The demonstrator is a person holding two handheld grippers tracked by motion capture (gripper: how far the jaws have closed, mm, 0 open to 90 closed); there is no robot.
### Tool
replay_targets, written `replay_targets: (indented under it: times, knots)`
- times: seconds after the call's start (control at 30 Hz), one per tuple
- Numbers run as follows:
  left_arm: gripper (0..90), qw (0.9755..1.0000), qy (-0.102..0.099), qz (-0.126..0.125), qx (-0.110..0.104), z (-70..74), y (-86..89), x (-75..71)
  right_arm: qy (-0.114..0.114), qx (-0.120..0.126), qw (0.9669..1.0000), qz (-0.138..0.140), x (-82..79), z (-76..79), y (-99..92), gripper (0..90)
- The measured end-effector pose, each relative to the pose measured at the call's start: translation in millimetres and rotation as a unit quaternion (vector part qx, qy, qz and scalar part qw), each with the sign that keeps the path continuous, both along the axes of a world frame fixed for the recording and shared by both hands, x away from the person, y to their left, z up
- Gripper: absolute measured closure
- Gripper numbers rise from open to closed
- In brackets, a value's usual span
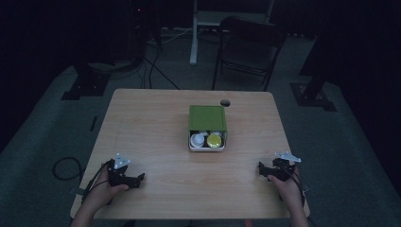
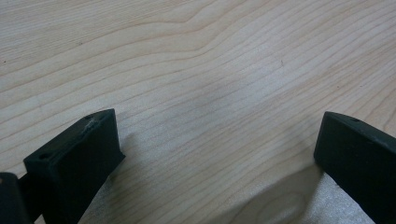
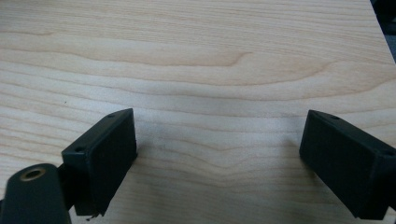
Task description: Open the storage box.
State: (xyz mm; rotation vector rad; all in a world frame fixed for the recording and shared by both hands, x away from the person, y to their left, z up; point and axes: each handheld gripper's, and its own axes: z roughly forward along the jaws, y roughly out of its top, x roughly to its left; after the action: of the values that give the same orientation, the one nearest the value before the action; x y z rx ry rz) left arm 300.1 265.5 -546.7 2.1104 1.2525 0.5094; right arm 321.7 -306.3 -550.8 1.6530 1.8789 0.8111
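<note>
High view, box: a green-lidded box [image 1: 207, 126] sits on the desk [image 1: 151, 137] a little right of its middle, well ahead of both hands; its long axis runs from the person's edge toward the far edge, and the uncovered end faces the person
High view, lid: the green lid [image 1: 207, 117] covers the far part of the box, leaving the near part uncovered
High view, contents: a white round piece [image 1: 196, 140] lies left and a yellow round piece [image 1: 214, 140] right, side by side in the uncovered end
High view, left tongs [image 1: 138, 178]: held in the left hand [image 1: 101, 191] near the desk's front left corner, pointing right along the front edge, well apart from the box
High view, right tongs [image 1: 261, 168]: held in the right hand [image 1: 289, 187] near the front right corner, pointing left, well apart from the box
High view, far edge: a small dark round spot [image 1: 225, 102] lies just beyond the box's far right corner
Left gripper view, left tongs [image 2: 212, 154]: jaws spread wide over bare wood grain, nothing between them
Right gripper view, right tongs [image 3: 217, 158]: jaws spread wide over bare wood, nothing between them, the desk's edge showing at the upper right
</note>
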Motion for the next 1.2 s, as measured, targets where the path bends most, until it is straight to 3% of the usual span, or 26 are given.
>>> replay_targets:
  times: [0.33,0.43,0.63,0.77,0.87,1.07,1.1,1.17,1.2]
  knots:
    - [0.6,1.0,0.0,0.0,0.001,0.0,0.0,-0.2,-0.002,0.011,0.9998,0.014,-1.1,0.2,-4.2,10.6]
    - [0.6,1.0,0.0,0.0,0.0,-0.1,-0.1,-0.2,0.0,0.0,0.9997,0.026,-1.0,0.0,-2.6,10.5]
    - [0.6,1.0,0.0,0.0,0.0,0.0,-0.1,-0.1,0.0,0.0,0.9997,0.026,-1.2,0.1,-1.9,10.9]
    - [0.0,1.0,0.001,-0.001,0.001,-0.1,-0.2,0.1,0.021,-0.005,0.9992,0.033,-5.6,3.9,3.4,10.9]
    - [0.0,1.0,0.001,-0.001,0.001,-0.1,-0.2,0.1,0.023,-0.008,0.9991,0.035,-6.6,4.6,4.8,10.9]
    - [0.0,1.0,0.001,-0.001,0.002,-0.1,-0.2,0.1,-0.008,-0.029,0.9984,0.048,-10.7,6.3,11.8,11.0]
    - [0.0,1.0,0.001,-0.001,0.002,0.0,-0.2,0.1,-0.019,-0.043,0.9975,0.053,-10.9,8.0,14.9,11.0]
    - [0.0,1.0,0.001,-0.001,0.001,-0.1,-0.2,0.1,-0.023,-0.049,0.997,0.055,-11.1,8.6,17.0,11.0]
    - [0.0,1.0,0.001,-0.002,0.001,-0.1,-0.2,0.1,-0.031,-0.071,0.9952,0.059,-11.1,9.1,21.4,11.0]
